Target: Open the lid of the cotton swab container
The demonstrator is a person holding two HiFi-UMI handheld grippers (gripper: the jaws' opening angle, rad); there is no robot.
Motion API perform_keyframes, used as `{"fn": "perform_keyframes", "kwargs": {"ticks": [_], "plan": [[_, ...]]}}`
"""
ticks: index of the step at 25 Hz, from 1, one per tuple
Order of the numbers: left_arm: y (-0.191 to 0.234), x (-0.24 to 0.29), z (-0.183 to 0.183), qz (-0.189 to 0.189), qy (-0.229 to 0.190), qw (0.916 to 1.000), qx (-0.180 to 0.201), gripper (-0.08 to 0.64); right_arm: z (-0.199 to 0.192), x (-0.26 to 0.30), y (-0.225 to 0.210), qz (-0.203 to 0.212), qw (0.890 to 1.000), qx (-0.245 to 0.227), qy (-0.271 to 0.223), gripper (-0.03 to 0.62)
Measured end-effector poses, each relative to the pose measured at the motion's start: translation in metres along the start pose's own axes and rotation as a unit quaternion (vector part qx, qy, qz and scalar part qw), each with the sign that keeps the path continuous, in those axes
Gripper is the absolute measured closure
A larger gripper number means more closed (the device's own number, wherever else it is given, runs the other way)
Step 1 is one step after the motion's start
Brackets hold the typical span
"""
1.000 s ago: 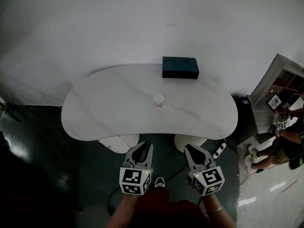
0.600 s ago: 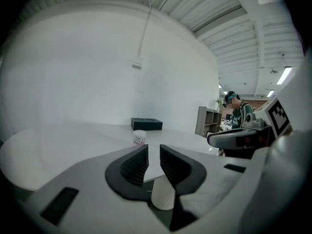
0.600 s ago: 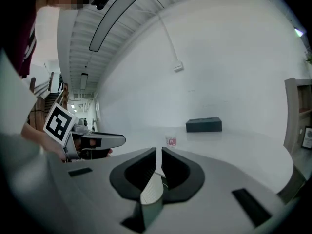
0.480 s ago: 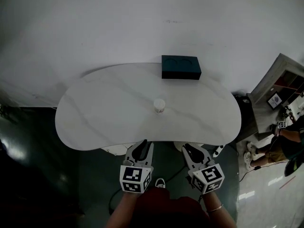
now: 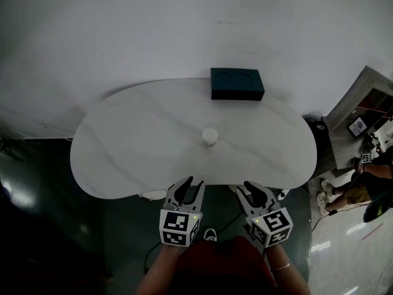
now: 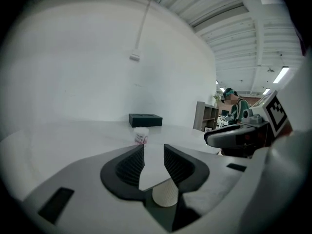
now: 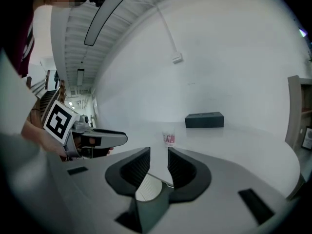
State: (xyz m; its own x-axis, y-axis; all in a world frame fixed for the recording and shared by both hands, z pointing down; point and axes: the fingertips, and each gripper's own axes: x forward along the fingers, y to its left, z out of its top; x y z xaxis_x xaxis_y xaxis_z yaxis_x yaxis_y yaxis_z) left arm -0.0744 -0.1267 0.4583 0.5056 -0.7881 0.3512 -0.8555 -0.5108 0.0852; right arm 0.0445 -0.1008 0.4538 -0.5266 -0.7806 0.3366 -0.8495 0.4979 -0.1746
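The cotton swab container (image 5: 210, 137) is a small white tub with a red label and its lid on. It stands upright near the middle of the white table (image 5: 135, 140) and also shows in the left gripper view (image 6: 141, 135) and the right gripper view (image 7: 168, 139). My left gripper (image 5: 190, 187) and right gripper (image 5: 253, 192) hover side by side just short of the table's front edge, both pointing at the container and well apart from it. Both pairs of jaws have just been opening and stand slightly apart, with nothing between them (image 6: 154, 148) (image 7: 159, 152).
A dark box (image 5: 237, 83) lies at the table's far edge against the white wall. Two white ribbed pedestals (image 5: 161, 192) hold the table up from below. At the right stand a grey shelf (image 5: 368, 103) and a seated person (image 5: 362, 180).
Both grippers have moved forward toward the table's front edge. Their jaws, shut before, now stand slightly apart. The container has not moved on the table.
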Motion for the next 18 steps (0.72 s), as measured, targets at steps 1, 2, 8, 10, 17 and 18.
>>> {"fn": "perform_keyframes", "kwargs": {"ticks": [1,2,8,10,17,18], "plan": [[0.001,0.002,0.0,-0.001,0.002,1.0,0.002,0.457,0.0,0.002,-0.001,0.0,1.0,0.0,0.002,0.489],[0.003,0.005,0.0,-0.001,0.005,1.0,0.003,0.451,0.001,0.004,-0.001,0.001,1.0,-0.001,0.004,0.488],[0.008,0.025,0.003,0.004,0.022,0.9996,0.016,0.389,0.009,0.015,-0.014,0.013,1.0,-0.012,0.006,0.482],[0.009,0.034,0.002,0.007,0.034,0.9991,0.024,0.366,0.013,0.02,-0.019,0.019,1.0,-0.012,0.006,0.48],[0.02,0.068,-0.001,0.026,0.058,0.9977,0.024,0.339,0.018,0.047,-0.039,0.046,0.999,-0.017,0.018,0.474],[0.022,0.072,-0.002,0.029,0.06,0.9975,0.022,0.336,0.018,0.051,-0.042,0.05,0.998,-0.016,0.02,0.472]]}}
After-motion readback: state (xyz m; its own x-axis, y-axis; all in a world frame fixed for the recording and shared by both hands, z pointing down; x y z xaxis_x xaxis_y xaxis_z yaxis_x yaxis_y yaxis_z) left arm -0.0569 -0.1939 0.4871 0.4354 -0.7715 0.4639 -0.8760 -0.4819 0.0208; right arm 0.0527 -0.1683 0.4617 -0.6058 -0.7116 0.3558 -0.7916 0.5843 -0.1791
